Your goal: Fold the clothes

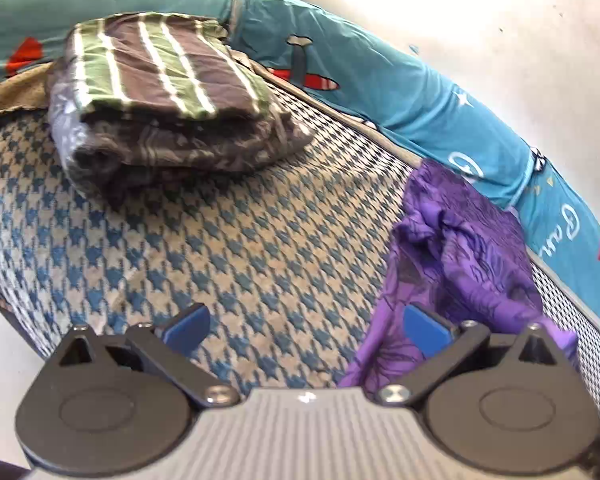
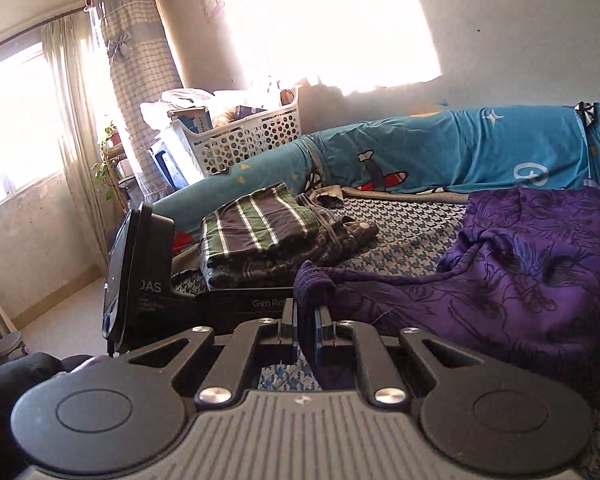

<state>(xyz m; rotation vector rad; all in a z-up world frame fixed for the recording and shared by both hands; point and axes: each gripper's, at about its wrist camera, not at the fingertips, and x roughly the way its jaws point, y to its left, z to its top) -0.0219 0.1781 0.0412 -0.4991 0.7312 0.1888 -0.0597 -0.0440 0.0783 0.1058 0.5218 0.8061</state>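
The right gripper (image 2: 306, 330) is seen angled slightly down over the bed, its jaws drawn close together on a fold of the purple garment (image 2: 520, 272), which is pinched between the blue pads and rises in a small bunched peak just above them. The left gripper (image 1: 306, 330) is tilted more steeply toward the mattress, its jaws spread wide with nothing between them; its right blue pad (image 1: 424, 330) is laid against the near edge of the purple garment (image 1: 460, 248), though whether it actually touches cannot be told. In the right wrist view the black body of the left gripper (image 2: 140, 272) is seen from the side, low at the left, with its lettering partly cut off. A dark sleeve (image 2: 16, 384) is only partly shown at the lower left corner.

The purple garment is a thin, glossy fabric printed with dark line-drawn leaves, lying crumpled on the right side of the bed. The bed cover (image 1: 220, 248) is a coarse blue-and-cream houndstooth weave. Farther back a stack of folded clothes (image 1: 168, 92) is set, topped by a brown and green piece with white stripes. Behind it a long teal bolster (image 1: 400, 92) with cartoon prints is curved along the wall. A white perforated basket (image 2: 252, 140) is overexposed by window glare
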